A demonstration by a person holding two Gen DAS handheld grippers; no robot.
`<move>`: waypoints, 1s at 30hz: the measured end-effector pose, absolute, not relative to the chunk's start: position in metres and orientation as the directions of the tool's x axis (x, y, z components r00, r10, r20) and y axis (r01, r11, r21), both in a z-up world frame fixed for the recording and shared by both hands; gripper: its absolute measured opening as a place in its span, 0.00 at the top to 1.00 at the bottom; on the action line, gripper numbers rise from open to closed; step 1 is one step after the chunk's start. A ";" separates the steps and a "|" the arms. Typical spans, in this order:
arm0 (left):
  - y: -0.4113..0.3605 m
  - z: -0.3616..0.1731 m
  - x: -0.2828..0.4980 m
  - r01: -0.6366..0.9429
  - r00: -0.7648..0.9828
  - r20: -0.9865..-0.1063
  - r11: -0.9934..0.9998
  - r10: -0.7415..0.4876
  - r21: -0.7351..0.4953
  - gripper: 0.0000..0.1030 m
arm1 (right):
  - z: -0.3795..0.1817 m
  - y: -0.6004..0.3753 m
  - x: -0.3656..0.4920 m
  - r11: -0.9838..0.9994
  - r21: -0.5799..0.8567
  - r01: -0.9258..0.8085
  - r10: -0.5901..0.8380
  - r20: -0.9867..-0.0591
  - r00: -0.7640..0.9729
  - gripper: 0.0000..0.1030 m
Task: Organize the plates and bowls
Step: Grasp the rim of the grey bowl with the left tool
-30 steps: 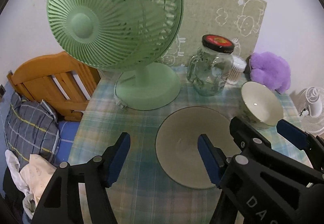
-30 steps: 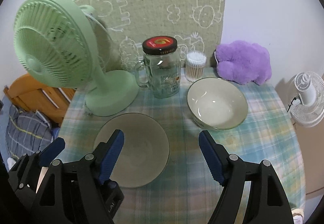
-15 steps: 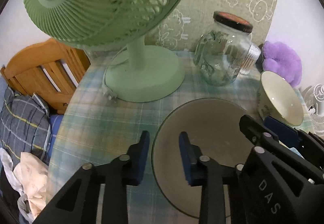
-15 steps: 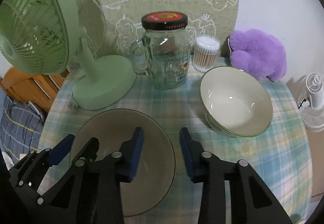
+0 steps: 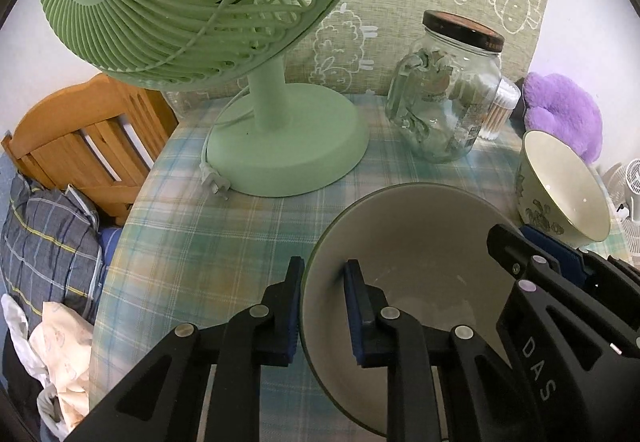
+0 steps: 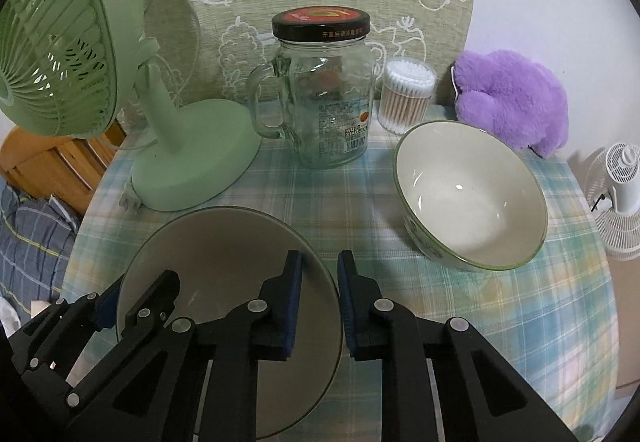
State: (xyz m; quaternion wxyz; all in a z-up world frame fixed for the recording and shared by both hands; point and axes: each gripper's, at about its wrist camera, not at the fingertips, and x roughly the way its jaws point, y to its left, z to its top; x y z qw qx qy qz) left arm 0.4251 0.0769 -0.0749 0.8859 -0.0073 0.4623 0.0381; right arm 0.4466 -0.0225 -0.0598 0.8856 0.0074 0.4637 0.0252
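Note:
A wide, shallow cream plate (image 5: 420, 254) with a thin green rim lies on the checked tablecloth. My left gripper (image 5: 324, 286) is shut on its left rim, one blue pad inside and one outside. My right gripper (image 6: 319, 274) is shut on the opposite, right rim of the same plate (image 6: 224, 254). Each gripper shows in the other's view: the right gripper (image 5: 548, 258) at the plate's far side, the left gripper (image 6: 108, 302) at its lower left edge. A deeper cream bowl (image 6: 468, 194) with a green rim and leaf pattern stands apart to the right.
A green desk fan (image 5: 288, 150) stands behind the plate, its plug lying on the cloth. A lidded glass jar (image 6: 324, 102), a tub of cotton swabs (image 6: 406, 98) and a purple plush (image 6: 516, 98) line the back. A wooden chair (image 5: 88, 138) is beyond the table's left edge.
Both grippers came down toward the plate and went from wide open to shut, the left on its left rim and the right on its right rim.

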 end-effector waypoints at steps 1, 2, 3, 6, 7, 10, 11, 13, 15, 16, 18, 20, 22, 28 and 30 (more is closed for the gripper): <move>0.077 -0.075 0.425 -0.076 0.568 -0.820 0.997 0.061 0.022 0.83 | -0.060 -0.022 0.447 0.999 0.033 -0.040 0.050 -0.822 0.568 0.79; 0.077 -0.075 0.425 -0.078 0.568 -0.821 0.997 0.061 0.020 0.83 | -0.060 -0.023 0.447 0.999 0.035 -0.040 0.051 -0.823 0.566 0.79; 0.077 -0.076 0.424 -0.078 0.568 -0.821 0.997 0.061 0.020 0.83 | -0.061 -0.023 0.447 0.999 0.037 -0.038 0.052 -0.824 0.564 0.79; 0.077 -0.076 0.424 -0.078 0.564 -0.823 0.997 0.059 0.018 0.83 | -0.061 -0.022 0.447 0.999 0.033 -0.039 0.049 -0.831 0.554 0.79; 0.077 -0.076 0.424 -0.077 0.561 -0.826 0.997 0.059 0.019 0.83 | -0.061 -0.022 0.447 0.999 0.037 -0.037 0.051 -0.833 0.551 0.79; 0.076 -0.074 0.422 -0.069 0.559 -0.827 0.997 0.064 0.031 0.83 | -0.059 -0.021 0.444 0.999 0.026 -0.046 0.047 -0.833 0.551 0.79; 0.075 -0.073 0.420 -0.069 0.558 -0.827 0.997 0.063 0.029 0.83 | -0.057 -0.021 0.443 0.999 0.023 -0.048 0.045 -0.833 0.552 0.79; 0.075 -0.068 0.418 -0.068 0.563 -0.824 0.997 0.057 0.022 0.83 | -0.052 -0.022 0.439 0.999 0.018 -0.048 0.041 -0.827 0.560 0.79; 0.073 -0.063 0.415 -0.066 0.565 -0.823 0.998 0.053 0.019 0.83 | -0.047 -0.022 0.436 0.999 0.015 -0.046 0.039 -0.824 0.565 0.79; 0.072 -0.061 0.413 -0.063 0.567 -0.822 0.998 0.052 0.020 0.83 | -0.044 -0.023 0.434 0.999 0.015 -0.044 0.037 -0.824 0.566 0.79; 0.070 -0.056 0.409 -0.059 0.568 -0.822 0.998 0.051 0.021 0.83 | -0.039 -0.025 0.430 0.999 0.014 -0.040 0.034 -0.824 0.566 0.79; 0.069 -0.052 0.405 -0.060 0.566 -0.823 0.998 0.050 0.020 0.83 | -0.034 -0.027 0.425 0.999 0.017 -0.037 0.035 -0.825 0.565 0.79; 0.067 -0.047 0.399 -0.062 0.564 -0.825 0.998 0.049 0.017 0.83 | -0.029 -0.029 0.419 0.999 0.019 -0.036 0.036 -0.825 0.564 0.79; 0.060 -0.031 0.378 -0.067 0.569 -0.821 0.998 0.055 0.021 0.83 | -0.013 -0.037 0.398 0.999 0.028 -0.036 0.043 -0.824 0.565 0.79; 0.056 -0.024 0.370 -0.067 0.573 -0.817 0.997 0.058 0.024 0.83 | -0.008 -0.040 0.391 0.999 0.031 -0.037 0.046 -0.822 0.567 0.79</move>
